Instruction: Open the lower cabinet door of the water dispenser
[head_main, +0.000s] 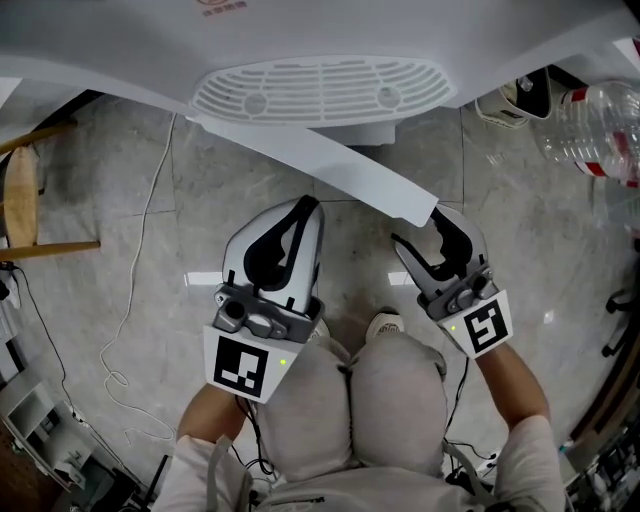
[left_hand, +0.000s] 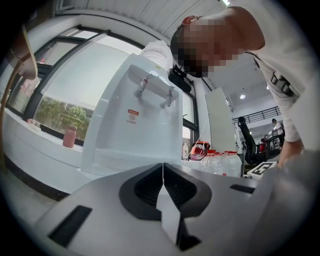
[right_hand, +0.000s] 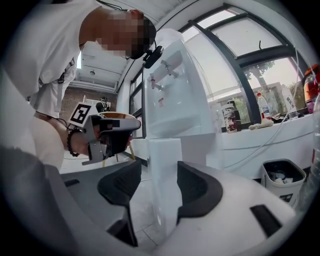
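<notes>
From above, the white water dispenser (head_main: 320, 90) shows its drip grille, and its lower cabinet door (head_main: 320, 165) stands swung out, slanting toward the right. My right gripper (head_main: 420, 228) is open, its jaws either side of the door's free edge. In the right gripper view the door (right_hand: 165, 150) stands between the pads of the right gripper (right_hand: 159, 169), with a thin gap on the left side. My left gripper (head_main: 306, 205) is shut and empty, just in front of the door's middle. The left gripper (left_hand: 162, 167) points up at the dispenser (left_hand: 135, 125) and its taps.
Clear water bottles (head_main: 595, 125) lie at the right, with a small bin (right_hand: 282, 180) beyond them. A wooden stool (head_main: 25, 200) stands at the left and a white cable (head_main: 135, 260) trails over the marble floor. The person's knees (head_main: 350, 400) are just behind both grippers.
</notes>
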